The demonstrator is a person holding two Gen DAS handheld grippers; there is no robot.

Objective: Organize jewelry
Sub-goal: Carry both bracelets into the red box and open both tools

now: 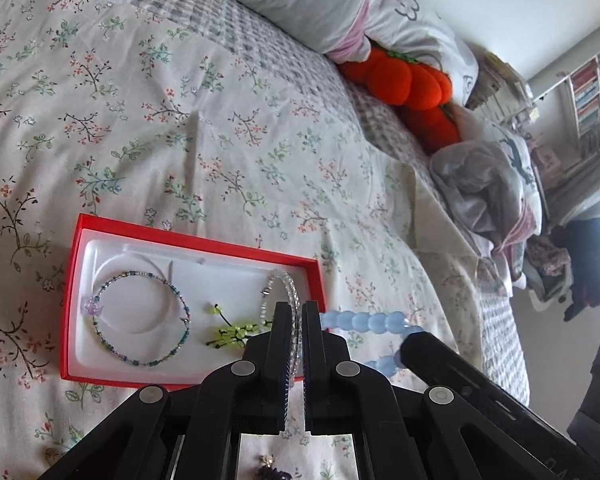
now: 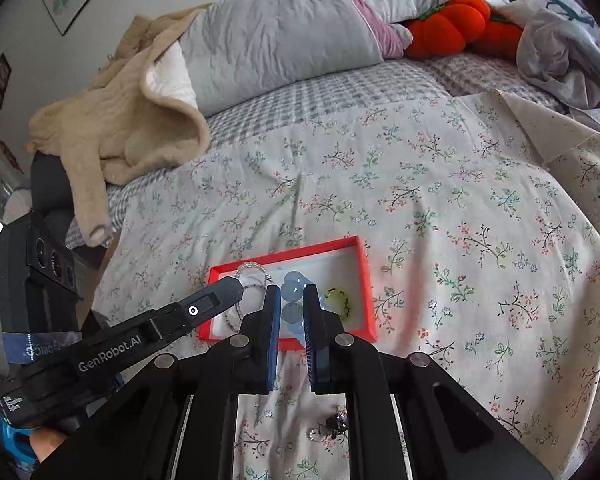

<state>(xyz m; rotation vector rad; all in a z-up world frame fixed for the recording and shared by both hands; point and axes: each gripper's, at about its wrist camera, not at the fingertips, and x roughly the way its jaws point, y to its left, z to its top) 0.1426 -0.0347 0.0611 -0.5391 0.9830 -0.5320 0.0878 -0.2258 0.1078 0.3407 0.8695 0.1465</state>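
Your left gripper (image 1: pixel 296 312) pinches the clear bead bracelet (image 1: pixel 290 292); your right gripper (image 2: pixel 292 300) clamps the blue bead bracelet (image 2: pixel 293 282). Both hang over the red box (image 1: pixel 70 280), at its 3 o'clock end, ready to drop in.

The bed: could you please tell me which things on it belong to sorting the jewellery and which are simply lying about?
Part of the job:
red box
clear bead bracelet in the left gripper
blue bead bracelet in the right gripper
multicoloured bead bracelet
green ornament

Lying about:
pillow
orange plush toy
beige sweater
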